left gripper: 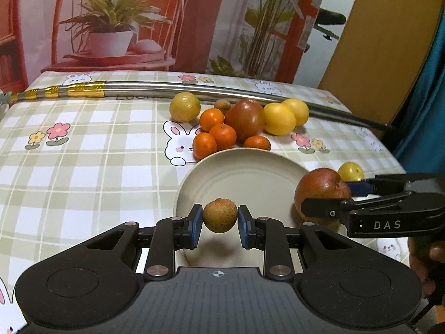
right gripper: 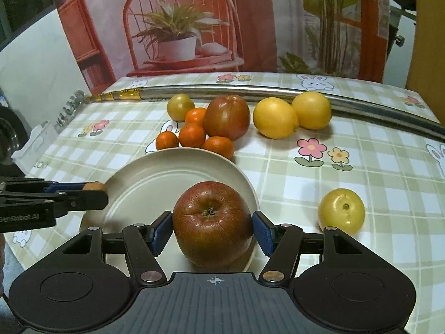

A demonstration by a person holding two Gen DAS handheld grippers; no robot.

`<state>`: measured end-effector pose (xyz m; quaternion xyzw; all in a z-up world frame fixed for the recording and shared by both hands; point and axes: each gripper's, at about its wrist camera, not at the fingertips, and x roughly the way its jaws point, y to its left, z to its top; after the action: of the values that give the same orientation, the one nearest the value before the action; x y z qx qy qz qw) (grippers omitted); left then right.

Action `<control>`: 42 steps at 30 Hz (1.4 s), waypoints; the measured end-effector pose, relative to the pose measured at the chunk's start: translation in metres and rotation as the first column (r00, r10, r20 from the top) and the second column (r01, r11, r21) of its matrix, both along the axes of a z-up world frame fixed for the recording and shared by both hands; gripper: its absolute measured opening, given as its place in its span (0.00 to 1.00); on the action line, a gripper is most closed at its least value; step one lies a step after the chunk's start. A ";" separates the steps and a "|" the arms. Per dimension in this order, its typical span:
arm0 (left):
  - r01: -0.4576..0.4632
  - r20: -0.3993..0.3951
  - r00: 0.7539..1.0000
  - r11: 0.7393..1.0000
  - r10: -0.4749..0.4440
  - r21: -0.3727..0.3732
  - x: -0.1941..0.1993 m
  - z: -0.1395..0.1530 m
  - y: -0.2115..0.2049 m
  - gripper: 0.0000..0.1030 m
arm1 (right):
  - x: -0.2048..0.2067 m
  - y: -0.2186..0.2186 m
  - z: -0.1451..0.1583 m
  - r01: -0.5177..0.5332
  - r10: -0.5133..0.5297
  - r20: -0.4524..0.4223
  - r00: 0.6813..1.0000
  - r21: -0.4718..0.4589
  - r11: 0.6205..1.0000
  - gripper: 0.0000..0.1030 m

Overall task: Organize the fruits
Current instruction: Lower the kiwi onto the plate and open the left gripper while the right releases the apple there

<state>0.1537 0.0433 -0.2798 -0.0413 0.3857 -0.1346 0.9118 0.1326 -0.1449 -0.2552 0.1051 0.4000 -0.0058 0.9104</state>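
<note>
My left gripper [left gripper: 219, 218] is shut on a small brown round fruit [left gripper: 219, 215] and holds it over the near rim of a beige plate [left gripper: 242, 172]. My right gripper [right gripper: 212, 229] is shut on a red apple [right gripper: 212, 222] over the plate's right rim [right gripper: 178, 178]. In the left wrist view the apple [left gripper: 319, 189] and right gripper [left gripper: 333, 203] show at the plate's right. In the right wrist view the left gripper [right gripper: 91, 190] reaches in from the left. Behind the plate lie several tangerines [left gripper: 222, 135], a second red apple [left gripper: 244, 119] and two lemons [left gripper: 279, 118].
A long metal rod with a gold end [left gripper: 194, 86] lies across the back of the table. A yellow round fruit [right gripper: 341, 211] sits right of the plate, another [left gripper: 185, 106] left of the pile. A small brown fruit [left gripper: 222, 105] lies behind the tangerines.
</note>
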 end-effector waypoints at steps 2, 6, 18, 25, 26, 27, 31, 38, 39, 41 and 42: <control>0.004 -0.002 1.000 1.000 -0.004 0.015 0.001 -0.003 -0.002 0.28 | 0.003 0.001 -0.002 -0.007 0.007 -0.002 1.000 -0.009 1.000 0.56; 0.002 -0.007 1.000 0.999 -0.002 0.036 0.003 -0.006 -0.003 0.28 | 0.007 0.003 -0.006 -0.022 0.021 -0.007 1.000 -0.019 1.000 0.56; -0.005 -0.008 1.000 0.997 0.006 0.075 0.004 -0.010 -0.006 0.28 | 0.009 0.004 -0.010 -0.029 0.028 -0.008 1.000 -0.033 0.999 0.57; -0.011 -0.010 1.000 0.997 0.012 0.080 0.004 -0.011 -0.004 0.28 | 0.008 0.004 -0.010 -0.037 0.037 -0.007 0.999 -0.040 0.998 0.57; -0.010 -0.010 1.000 0.997 0.011 0.083 0.004 -0.011 -0.005 0.28 | 0.007 0.004 -0.010 -0.038 0.038 -0.007 0.999 -0.040 0.998 0.57; -0.009 -0.011 1.000 0.996 0.010 0.085 0.004 -0.012 -0.005 0.28 | 0.007 0.004 -0.010 -0.039 0.039 -0.006 0.999 -0.040 0.998 0.57; -0.006 -0.018 1.000 0.996 0.007 0.085 0.004 -0.013 -0.006 0.28 | 0.007 0.004 -0.010 -0.039 0.039 -0.007 0.999 -0.040 0.998 0.57; -0.009 -0.025 1.000 0.997 0.011 0.075 0.003 -0.013 -0.006 0.29 | 0.007 0.004 -0.010 -0.038 0.038 -0.008 0.999 -0.034 0.999 0.58; -0.008 -0.027 1.000 0.997 0.010 0.073 0.003 -0.013 -0.005 0.30 | 0.006 0.004 -0.010 -0.037 0.037 -0.008 0.999 -0.031 0.999 0.59; -0.005 -0.028 1.000 0.998 0.007 0.062 0.003 -0.012 -0.005 0.33 | 0.006 0.003 -0.010 -0.040 0.040 -0.007 0.999 -0.011 0.999 0.65; -0.003 -0.026 1.000 0.999 0.004 0.053 0.002 -0.011 -0.005 0.37 | 0.005 0.002 -0.009 -0.042 0.042 0.000 0.999 0.003 0.999 0.69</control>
<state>0.1557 0.0387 -0.2912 -0.0197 0.4007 -0.1223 0.9078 0.1374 -0.1426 -0.2638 0.0983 0.4023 0.0137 0.9101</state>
